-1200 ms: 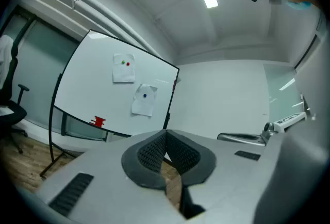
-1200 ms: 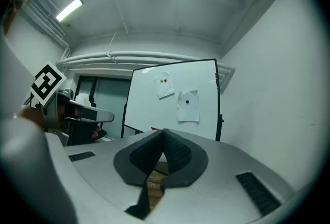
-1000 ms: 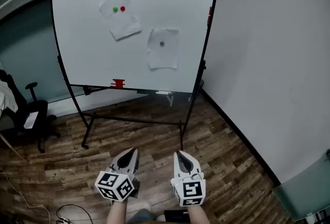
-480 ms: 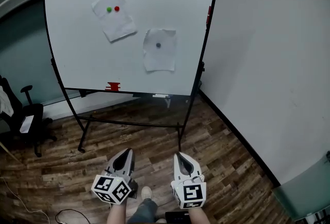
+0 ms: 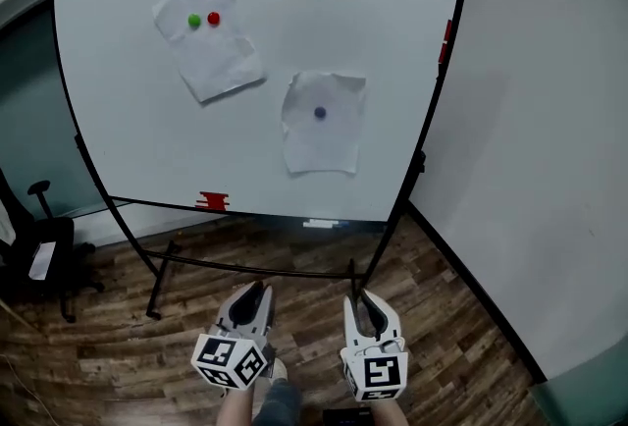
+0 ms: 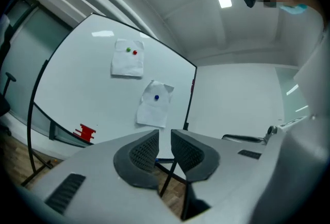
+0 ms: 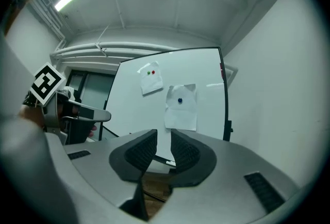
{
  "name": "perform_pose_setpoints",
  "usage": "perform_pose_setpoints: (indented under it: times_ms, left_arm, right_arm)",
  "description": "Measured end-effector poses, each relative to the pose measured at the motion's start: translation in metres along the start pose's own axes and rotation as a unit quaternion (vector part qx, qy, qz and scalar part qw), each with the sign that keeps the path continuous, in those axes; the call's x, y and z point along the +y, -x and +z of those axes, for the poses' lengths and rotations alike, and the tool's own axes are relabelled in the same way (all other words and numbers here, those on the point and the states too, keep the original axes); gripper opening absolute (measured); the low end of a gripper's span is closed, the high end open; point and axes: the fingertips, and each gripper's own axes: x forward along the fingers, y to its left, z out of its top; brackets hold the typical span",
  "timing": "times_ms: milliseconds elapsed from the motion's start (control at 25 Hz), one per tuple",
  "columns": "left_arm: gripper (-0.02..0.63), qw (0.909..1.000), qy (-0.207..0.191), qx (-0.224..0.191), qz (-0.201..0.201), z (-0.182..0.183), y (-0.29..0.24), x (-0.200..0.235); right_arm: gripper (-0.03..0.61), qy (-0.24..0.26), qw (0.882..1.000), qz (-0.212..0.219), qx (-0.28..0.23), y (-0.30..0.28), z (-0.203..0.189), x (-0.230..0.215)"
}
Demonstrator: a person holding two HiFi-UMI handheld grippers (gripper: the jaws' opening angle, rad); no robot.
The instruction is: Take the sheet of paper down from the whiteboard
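A whiteboard [image 5: 128, 120] on a wheeled stand holds two crumpled white sheets. The upper left sheet [image 5: 209, 39] is pinned by a green magnet [image 5: 194, 21] and a red magnet [image 5: 214, 19]. The lower right sheet [image 5: 323, 125] hangs under one blue magnet [image 5: 320, 113]. My left gripper [image 5: 253, 289] and right gripper [image 5: 365, 299] are held level, side by side, well short of the board. The right gripper view has the blue-magnet sheet [image 7: 181, 107] straight ahead. The right jaws are opening with nothing between them. The left jaws stand slightly apart, also with nothing between them.
A red block [image 5: 212, 201] lies on the board's tray, and a red marker [image 5: 446, 41] clings to its right edge. A black office chair [image 5: 39, 247] stands at the left. A white wall [image 5: 549, 169] runs close along the right. The floor is wood planks.
The whiteboard now looks larger and nearer, and both grippers have moved forward toward it together. The sheets and magnets have not moved on the board.
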Motion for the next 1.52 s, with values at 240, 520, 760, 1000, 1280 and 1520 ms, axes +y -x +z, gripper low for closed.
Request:
perform_pose_setpoints:
  times_ms: [240,520,760,1000,1280,1520]
  left_arm:
    - [0.109,0.9993,-0.033,0.006,-0.013,0.052,-0.130,0.078]
    - [0.109,0.9979,-0.050,0.007,-0.041,0.081,-0.239,0.133]
    - [0.109,0.9969,-0.047,0.007,-0.062,0.087,-0.290,0.146]
    - [0.109,0.9950,-0.060,0.009,-0.080,0.086,-0.324,0.147]
    - [0.109,0.9936,-0.075,0.006,-0.085,0.089,-0.344,0.141]
    - [0.107,0.9929,-0.072,-0.004,-0.094,0.095,-0.354,0.133]
  right_arm:
    - [0.101,-0.001,1.000,-0.013,-0.013,-0.157,0.020,-0.025]
    - [0.104,0.021,0.999,-0.046,-0.021,-0.273,0.034,-0.057]
    - [0.104,0.030,0.996,-0.061,-0.049,-0.315,0.051,-0.075]
    - [0.107,0.049,0.994,-0.065,-0.070,-0.346,0.060,-0.088]
    - [0.109,0.063,0.992,-0.058,-0.092,-0.372,0.070,-0.093]
    - [0.109,0.050,0.991,-0.064,-0.110,-0.387,0.079,-0.099]
